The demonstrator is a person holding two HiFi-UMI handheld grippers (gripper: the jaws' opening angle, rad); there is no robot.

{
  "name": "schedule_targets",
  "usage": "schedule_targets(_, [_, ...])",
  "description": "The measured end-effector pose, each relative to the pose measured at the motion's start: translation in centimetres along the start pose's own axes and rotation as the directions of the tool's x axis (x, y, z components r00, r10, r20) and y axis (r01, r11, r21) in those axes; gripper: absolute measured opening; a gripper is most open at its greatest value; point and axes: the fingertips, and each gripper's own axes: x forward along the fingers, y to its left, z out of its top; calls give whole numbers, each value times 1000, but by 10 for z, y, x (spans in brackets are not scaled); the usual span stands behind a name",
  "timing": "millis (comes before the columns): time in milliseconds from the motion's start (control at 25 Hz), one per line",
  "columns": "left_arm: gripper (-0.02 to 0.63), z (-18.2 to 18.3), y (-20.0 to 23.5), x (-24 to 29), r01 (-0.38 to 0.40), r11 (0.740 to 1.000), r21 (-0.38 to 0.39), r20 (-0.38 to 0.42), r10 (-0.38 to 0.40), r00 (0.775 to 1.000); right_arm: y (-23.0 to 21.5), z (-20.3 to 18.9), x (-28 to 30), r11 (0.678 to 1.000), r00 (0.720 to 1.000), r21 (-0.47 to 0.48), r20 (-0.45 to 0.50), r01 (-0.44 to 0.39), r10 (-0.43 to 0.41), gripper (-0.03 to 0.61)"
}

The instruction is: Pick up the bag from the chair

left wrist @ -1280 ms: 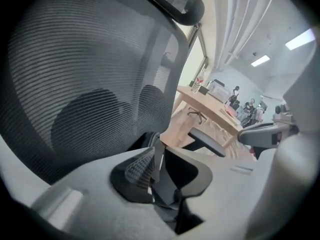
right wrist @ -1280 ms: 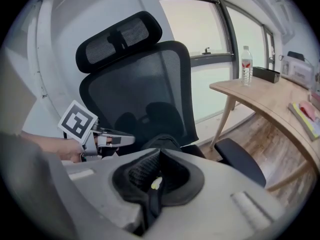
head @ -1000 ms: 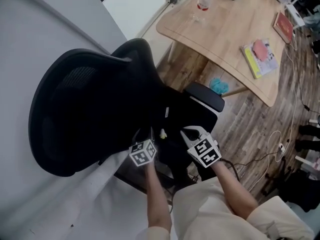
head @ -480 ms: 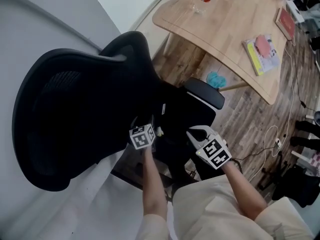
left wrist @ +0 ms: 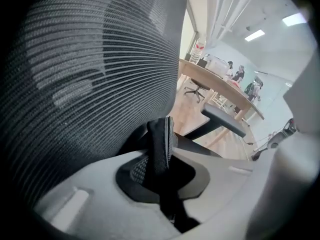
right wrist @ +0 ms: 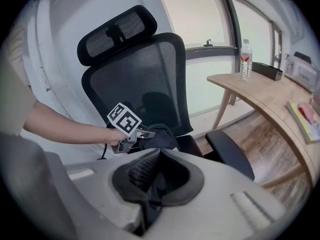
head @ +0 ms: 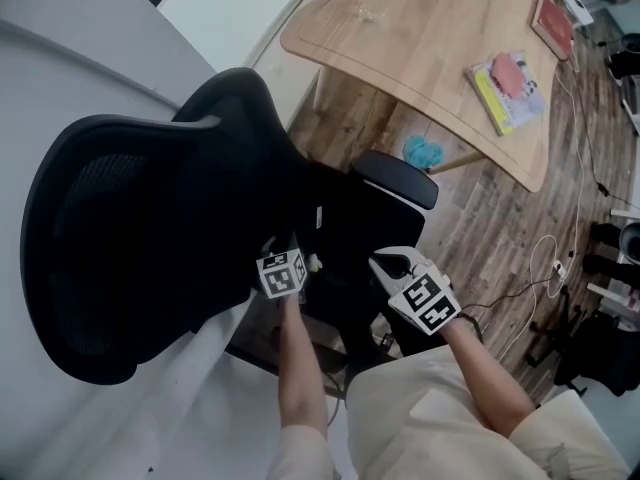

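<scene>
In the head view the bag [head: 345,233] is seen dark on the seat of the chair [head: 120,218] at frame centre, with the left gripper [head: 303,258] and right gripper [head: 377,261] at its lower edge. In the left gripper view the jaws, just closed, are clamped on the bag's strap [left wrist: 161,144], which is best lifted slowly, clear of the backrest [left wrist: 90,59]. In the right gripper view the jaws are drawn together; nothing identifiable is held.

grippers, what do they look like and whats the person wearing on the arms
Both the left gripper and the right gripper have pale grey moulded bodies with black ribbed pads. Each carries a white cube printed with black square markers. The forearms are bare, with no sleeves in view; cream-coloured clothing shows below them.
</scene>
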Motion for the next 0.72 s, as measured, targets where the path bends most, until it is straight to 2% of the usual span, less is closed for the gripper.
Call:
schedule_targets(200, [23, 0, -17, -13, 53, 998, 33, -12, -52, 999, 10, 3, -5, 1000, 999, 15, 38, 3, -3, 0])
schedule_targets(480, [23, -5, -20, -51, 67, 996, 53, -17, -67, 998, 24, -2, -14, 999, 996, 52, 86, 9, -14, 0])
schedule_targets(720, [23, -8, -27, -86, 84, 989, 124, -43, -79, 996, 40, -22, -24, 999, 996, 34, 86, 18, -21, 0])
